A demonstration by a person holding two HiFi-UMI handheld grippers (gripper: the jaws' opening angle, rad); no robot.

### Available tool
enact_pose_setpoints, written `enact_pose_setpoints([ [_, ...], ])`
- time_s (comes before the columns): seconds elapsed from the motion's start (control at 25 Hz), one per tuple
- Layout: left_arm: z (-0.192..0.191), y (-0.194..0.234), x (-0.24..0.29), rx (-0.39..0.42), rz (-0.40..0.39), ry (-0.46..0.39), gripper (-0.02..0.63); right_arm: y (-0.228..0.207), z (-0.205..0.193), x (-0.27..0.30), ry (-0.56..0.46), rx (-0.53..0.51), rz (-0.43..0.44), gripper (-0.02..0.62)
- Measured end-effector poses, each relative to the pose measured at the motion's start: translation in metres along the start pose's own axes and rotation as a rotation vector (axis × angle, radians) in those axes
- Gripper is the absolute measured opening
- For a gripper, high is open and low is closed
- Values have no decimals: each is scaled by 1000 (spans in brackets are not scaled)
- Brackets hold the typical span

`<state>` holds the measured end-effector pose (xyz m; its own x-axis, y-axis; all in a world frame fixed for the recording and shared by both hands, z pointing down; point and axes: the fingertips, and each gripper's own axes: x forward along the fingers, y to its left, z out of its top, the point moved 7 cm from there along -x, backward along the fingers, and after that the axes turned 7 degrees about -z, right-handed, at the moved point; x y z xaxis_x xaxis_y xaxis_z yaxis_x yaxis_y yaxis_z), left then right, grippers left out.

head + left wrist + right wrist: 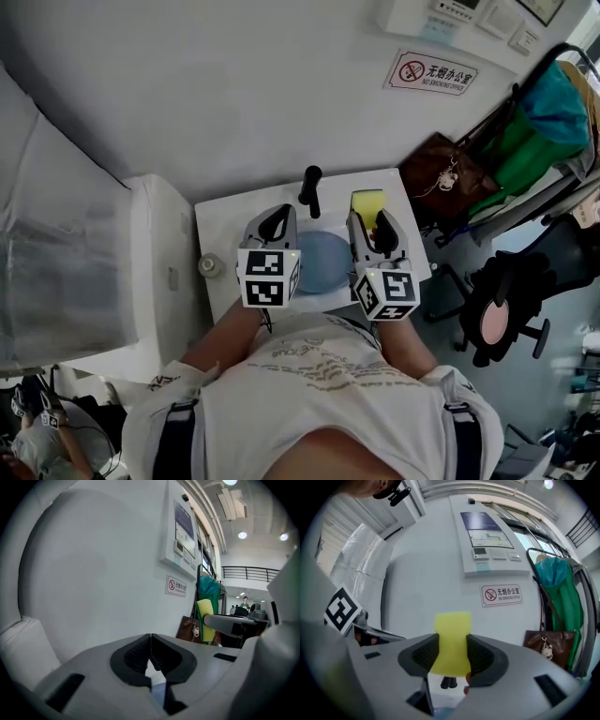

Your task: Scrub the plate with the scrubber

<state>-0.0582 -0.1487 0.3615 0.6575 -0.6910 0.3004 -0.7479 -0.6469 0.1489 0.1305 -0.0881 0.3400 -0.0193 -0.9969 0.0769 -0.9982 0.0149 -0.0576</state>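
The blue plate [321, 262] lies at the centre of the head view on the white desk [225, 234], between the 2 tools. The left hand-held gripper [281, 216] sits over the plate's left edge. Its own view shows the jaws pressed together with nothing in them. The right hand-held gripper [451, 656], at the plate's right edge, is clamped on the yellow scrubber [451, 639], which sticks up past the jaw tips. A black handle [310, 187] stands just above the plate in the picture.
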Motion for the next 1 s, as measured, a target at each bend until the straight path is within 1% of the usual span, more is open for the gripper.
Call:
enact_pose_setpoints([
  [0.16,-12,19,4,-43,53,42,23,6,-6,16,22,-26,43,189],
  [0.32,-26,29,1,-87,99,76,23,7,-14,27,57,-18,81,189],
  [0.76,-50,19,7,-133,223,135,25,-9,-33,51,134,-19,233,189],
  [0.92,-62,14,12,-152,262,175,25,-19,-47,59,179,-18,278,189],
  [1.0,-72,16,15,-167,289,209,25,-21,-56,63,202,-22,298,189],
])
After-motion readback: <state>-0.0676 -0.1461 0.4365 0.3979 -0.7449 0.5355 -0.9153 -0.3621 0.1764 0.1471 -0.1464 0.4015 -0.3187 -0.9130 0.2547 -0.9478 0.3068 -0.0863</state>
